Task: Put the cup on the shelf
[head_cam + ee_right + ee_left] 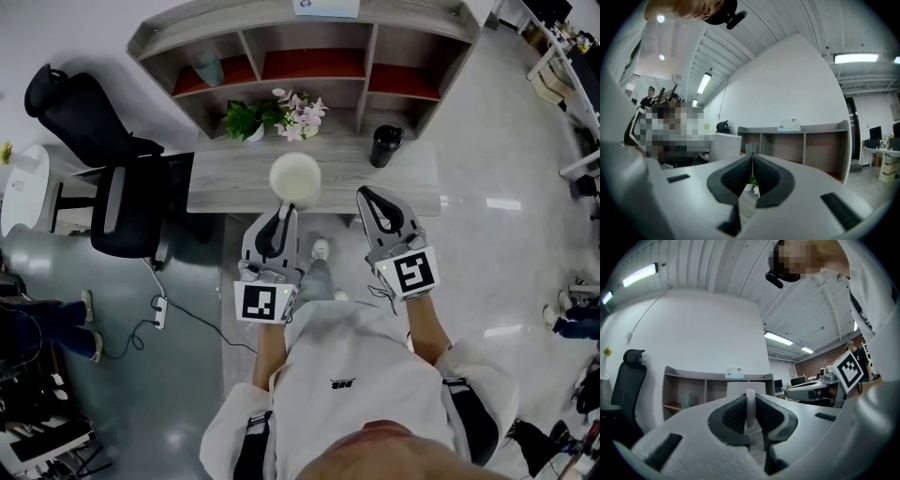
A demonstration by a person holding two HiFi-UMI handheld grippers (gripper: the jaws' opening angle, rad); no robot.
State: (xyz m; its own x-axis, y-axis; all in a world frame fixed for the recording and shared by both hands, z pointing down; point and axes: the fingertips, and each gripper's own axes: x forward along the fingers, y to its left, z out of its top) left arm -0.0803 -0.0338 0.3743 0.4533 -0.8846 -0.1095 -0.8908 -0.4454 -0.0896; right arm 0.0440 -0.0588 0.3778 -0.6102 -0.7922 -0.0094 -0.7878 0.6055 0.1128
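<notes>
Left gripper (285, 213) clamped on the cup (295, 176) handle, right gripper (367, 195) pinched together on nothing: carry it level into the shelf (367, 66).

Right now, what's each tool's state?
Left tool: closed on the handle of the white cup.
Right tool: closed, holding nothing.

No words or numbers readable. The cube on the left tool (284, 212) carries a square black-white marker (263, 302), pattern only; right tool (365, 193) cube the same. Dark logo (342, 382) on white shirt (375, 347) is illegible. Print on the box (325, 7) atop the shelf (441, 19) is too small.
</notes>
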